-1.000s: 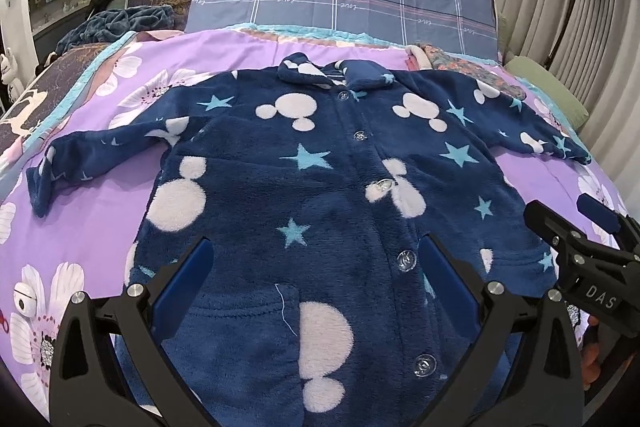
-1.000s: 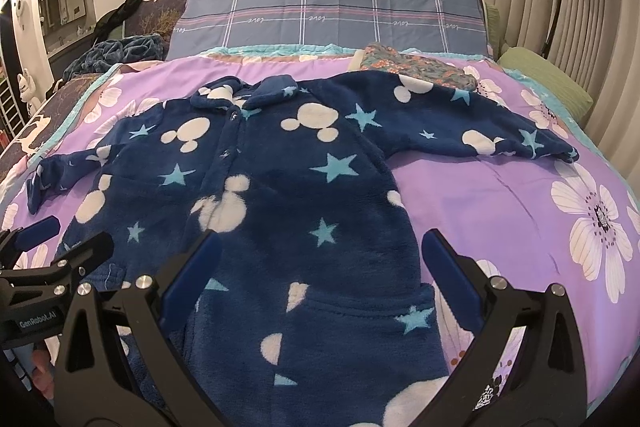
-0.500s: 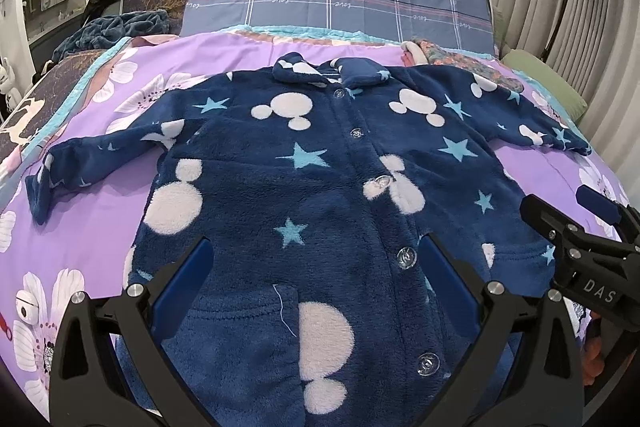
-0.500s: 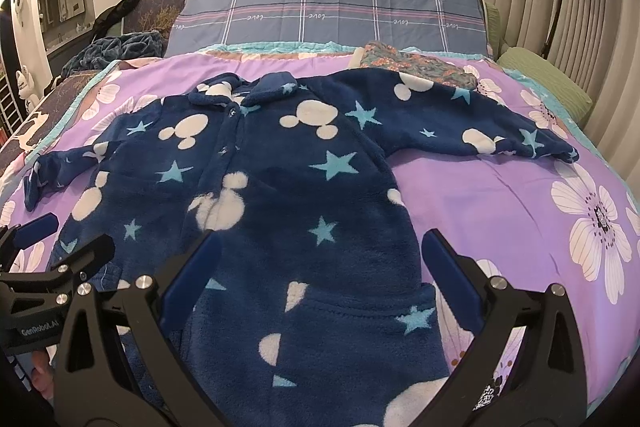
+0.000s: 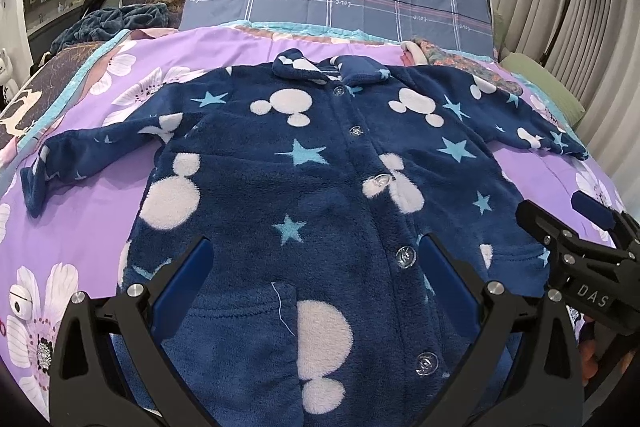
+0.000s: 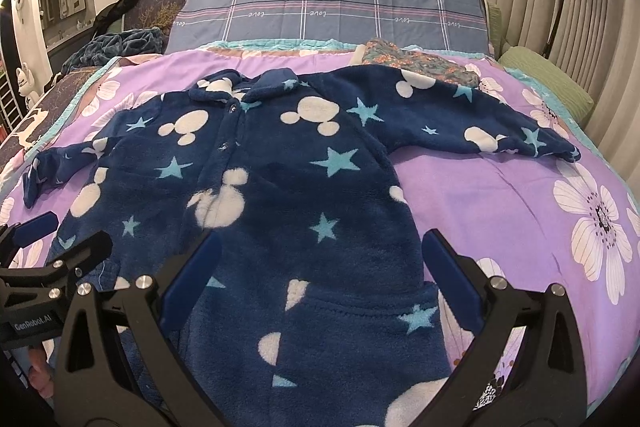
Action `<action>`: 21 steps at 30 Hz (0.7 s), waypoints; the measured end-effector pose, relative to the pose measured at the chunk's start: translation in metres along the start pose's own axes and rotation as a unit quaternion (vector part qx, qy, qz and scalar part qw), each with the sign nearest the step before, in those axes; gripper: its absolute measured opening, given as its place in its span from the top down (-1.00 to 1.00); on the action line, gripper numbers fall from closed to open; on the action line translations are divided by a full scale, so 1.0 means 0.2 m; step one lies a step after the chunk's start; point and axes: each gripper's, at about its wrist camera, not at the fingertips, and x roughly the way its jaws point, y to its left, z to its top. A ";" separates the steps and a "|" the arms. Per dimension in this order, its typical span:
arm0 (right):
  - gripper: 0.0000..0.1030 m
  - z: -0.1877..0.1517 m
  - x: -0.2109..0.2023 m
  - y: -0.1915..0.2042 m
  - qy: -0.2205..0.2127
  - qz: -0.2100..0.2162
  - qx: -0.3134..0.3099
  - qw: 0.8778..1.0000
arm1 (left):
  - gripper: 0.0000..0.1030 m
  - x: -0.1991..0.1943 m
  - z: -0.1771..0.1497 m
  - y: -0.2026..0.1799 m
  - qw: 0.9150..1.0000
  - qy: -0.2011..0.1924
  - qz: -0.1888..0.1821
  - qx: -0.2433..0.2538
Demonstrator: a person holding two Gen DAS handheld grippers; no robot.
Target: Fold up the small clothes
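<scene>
Not much has moved over the last second. The navy fleece button-up jacket with white mouse-head shapes and light-blue stars (image 5: 320, 187) lies flat, front up and buttoned, on the purple flower-print bedspread (image 5: 100, 211). It sits a touch lower and closer in my left view than a second ago, so I read that as me drifting slightly, not the cloth shifting.

My left gripper (image 5: 316, 287) hovers over the lower front near the pocket, jaws spread wide, nothing between them. My right gripper (image 6: 320, 279) is the same: jaws apart, empty, over the lower right side of the hem area. Each gripper shows at the edge of the other's view, so they sit side by side at the near end of the jacket.

Both sleeves are stretched out: left sleeve (image 5: 92, 151) toward the bed's left edge, right sleeve (image 6: 480, 131) toward the green cushion (image 6: 548, 83). Collar (image 5: 332, 67) points at the blue plaid pillow (image 5: 340, 3).

My take: laying out is done and no fold has started. The next step is probably a sleeve or side fold inward. The fleece is thick, so I expect bulky folds that tend to spring back.
</scene>
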 end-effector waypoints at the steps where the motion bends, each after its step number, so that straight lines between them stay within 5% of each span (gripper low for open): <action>1: -0.96 0.00 0.00 0.00 0.001 0.000 0.000 1.000 | -0.97 0.00 0.00 0.00 1.000 0.000 0.000 -0.001; 11: -0.96 -0.01 0.03 0.00 0.008 0.000 -0.003 1.000 | -0.97 0.02 -0.01 0.05 1.000 -0.002 -0.021 -0.013; 15: -0.96 -0.02 0.04 0.00 0.009 -0.004 -0.002 1.000 | -0.82 0.01 0.04 0.26 0.995 -0.023 -0.055 -0.074; 18: -0.96 -0.02 0.07 -0.02 0.014 -0.010 0.002 1.000 | -0.50 0.03 0.08 0.57 0.982 -0.023 -0.065 -0.173; 21: -0.96 -0.02 0.11 -0.04 0.021 -0.012 0.009 1.000 | -0.23 0.06 0.07 0.93 0.953 -0.028 -0.074 -0.291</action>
